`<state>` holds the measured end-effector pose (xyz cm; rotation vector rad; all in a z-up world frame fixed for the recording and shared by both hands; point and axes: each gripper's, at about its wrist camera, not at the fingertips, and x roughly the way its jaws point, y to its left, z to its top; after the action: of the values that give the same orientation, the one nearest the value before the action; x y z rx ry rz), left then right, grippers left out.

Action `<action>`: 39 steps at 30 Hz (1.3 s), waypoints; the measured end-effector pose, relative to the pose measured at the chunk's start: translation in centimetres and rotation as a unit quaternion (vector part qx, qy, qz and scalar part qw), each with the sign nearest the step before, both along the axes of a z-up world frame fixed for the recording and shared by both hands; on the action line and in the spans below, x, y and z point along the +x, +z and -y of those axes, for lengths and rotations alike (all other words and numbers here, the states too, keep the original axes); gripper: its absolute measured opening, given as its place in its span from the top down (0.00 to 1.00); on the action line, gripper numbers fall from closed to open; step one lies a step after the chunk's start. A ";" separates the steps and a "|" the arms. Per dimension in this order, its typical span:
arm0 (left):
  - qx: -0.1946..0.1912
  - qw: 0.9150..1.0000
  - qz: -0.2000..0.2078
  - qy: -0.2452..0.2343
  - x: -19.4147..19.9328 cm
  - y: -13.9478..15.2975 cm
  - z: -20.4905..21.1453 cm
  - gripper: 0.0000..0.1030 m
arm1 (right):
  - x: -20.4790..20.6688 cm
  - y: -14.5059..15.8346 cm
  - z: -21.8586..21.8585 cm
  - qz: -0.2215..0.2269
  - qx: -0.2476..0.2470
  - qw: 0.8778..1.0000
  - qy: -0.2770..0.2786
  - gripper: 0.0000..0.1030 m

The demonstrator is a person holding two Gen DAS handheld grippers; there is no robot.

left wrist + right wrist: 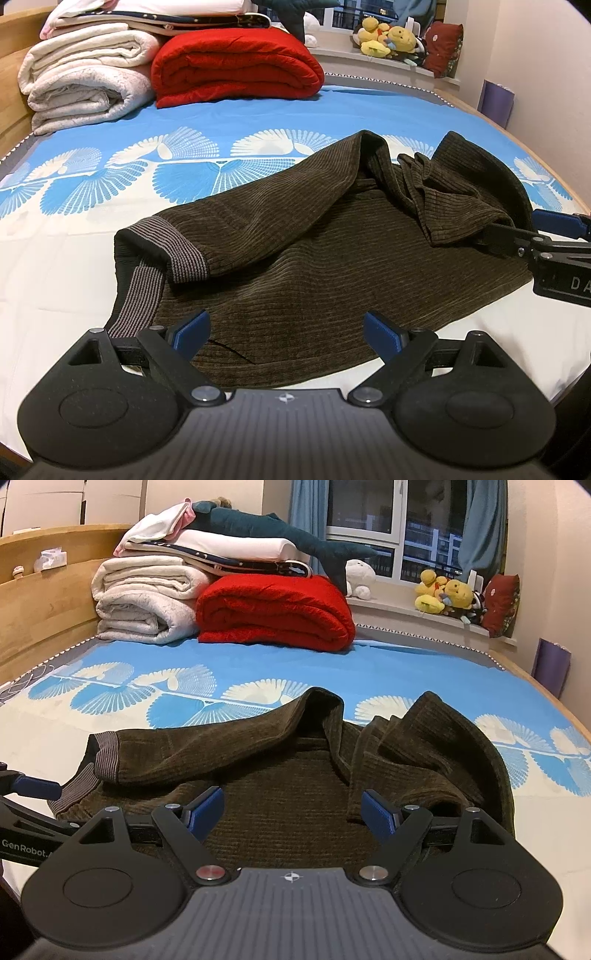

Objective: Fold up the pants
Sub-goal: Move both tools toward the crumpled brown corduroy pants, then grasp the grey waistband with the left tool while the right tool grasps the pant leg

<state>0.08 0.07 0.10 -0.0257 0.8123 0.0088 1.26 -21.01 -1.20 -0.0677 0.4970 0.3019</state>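
Your left gripper [283,334] has its jaws spread wide, with nothing between the blue pads [192,331]. The pants [314,258] lie just ahead of those jaws on the bed sheet [74,258], their near hem running under and between the two pads. The striped waistband [177,247] sits ahead and to the left of your left jaw, folded back over the dark brown ribbed cloth. One leg runs away from the jaws toward a raised fold [369,144] further out, and a bunched, crumpled part [443,188] lies ahead and to the right.

Your right gripper [293,808] is also spread open and holds nothing. The pants [280,801] fill the gap between its pads, and the crumpled leg end [406,775] rests just beyond the right jaw, close to its pad. The waistband [107,757] lies ahead and left of the left jaw.

Far beyond both sets of jaws, at the head of the bed, sit a folded red blanket [273,609] and a stack of white blankets [144,602].
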 end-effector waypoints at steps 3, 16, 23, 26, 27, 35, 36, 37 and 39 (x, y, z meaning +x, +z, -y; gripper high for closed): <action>0.000 1.000 0.000 0.000 0.0 0.0 0.0 0.10 | 0.1 -0.1 -0.1 -0.006 0.001 1.000 0.003 0.20; -0.001 1.000 -0.001 -0.003 0.2 0.1 0.2 0.10 | -0.2 0.0 -0.3 0.000 -0.013 1.000 0.009 0.20; -0.004 1.000 0.002 -0.011 -0.1 0.0 0.1 0.24 | 0.0 0.0 -0.1 0.001 -0.009 1.000 0.000 0.23; -0.005 1.000 0.003 -0.014 0.0 0.6 -0.6 0.68 | 0.2 0.2 0.4 0.006 -0.008 1.000 -0.013 0.29; -0.014 1.000 0.005 -0.014 0.1 0.9 -1.0 0.82 | 0.3 0.3 0.6 0.009 -0.007 1.000 -0.018 0.31; -0.011 0.999 0.021 -0.027 3.9 5.2 -9.5 0.93 | 3.6 4.9 7.4 0.104 0.011 0.992 -0.071 0.62; -0.025 0.999 0.014 -0.018 4.4 5.1 -11.1 0.93 | 4.5 5.3 8.6 0.106 0.009 0.991 -0.082 0.62; -0.044 0.999 0.007 -0.007 4.8 4.6 -12.5 0.93 | 5.7 5.4 9.9 0.103 0.009 0.990 -0.095 0.62; -0.100 0.994 -0.018 0.032 5.1 2.4 -15.3 0.92 | 7.8 4.5 12.4 0.081 0.010 0.989 -0.125 0.62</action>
<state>5.23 15.42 2.46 -0.2419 0.8467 -0.0128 9.06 -33.43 3.26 -0.0106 0.3371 0.0548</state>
